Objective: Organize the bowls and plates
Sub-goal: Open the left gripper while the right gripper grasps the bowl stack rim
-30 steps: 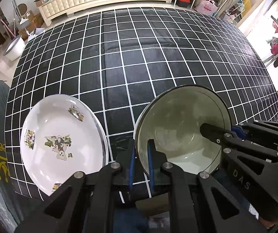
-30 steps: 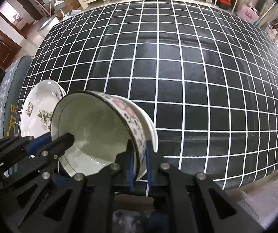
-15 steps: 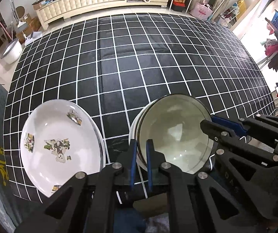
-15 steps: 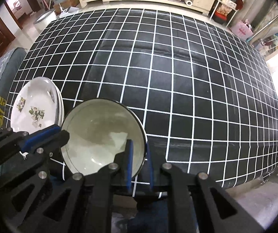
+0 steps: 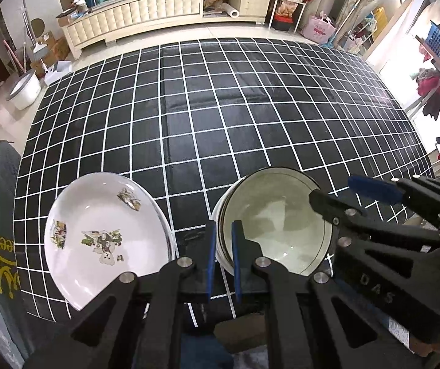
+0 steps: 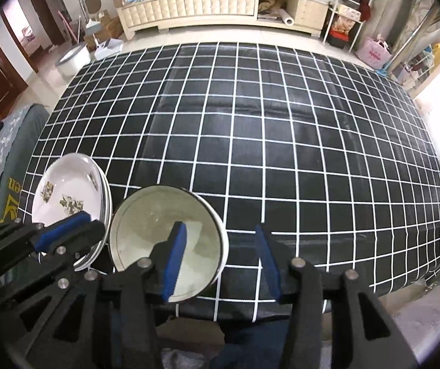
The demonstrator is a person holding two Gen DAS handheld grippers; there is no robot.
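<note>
The right gripper [image 6: 221,263] has just been opening off the bowl [image 6: 164,243] beside the plates [image 5: 103,236]; the left gripper [image 5: 222,252], narrow, is seemingly pinching its rim and needs releasing next.

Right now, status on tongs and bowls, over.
Left tongs shut on bowl rim. Right tongs just opened, clear of it. Bowl nested in stack beside plates. Nothing in the way.

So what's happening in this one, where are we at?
A person with a gripper in each hand is sorting dishes on a checked tablecloth. The bowl sits nested on a bowl stack beside the plates. The right gripper has just been opening, nothing between its jaws. The left gripper is shut at the bowl's rim.
</note>
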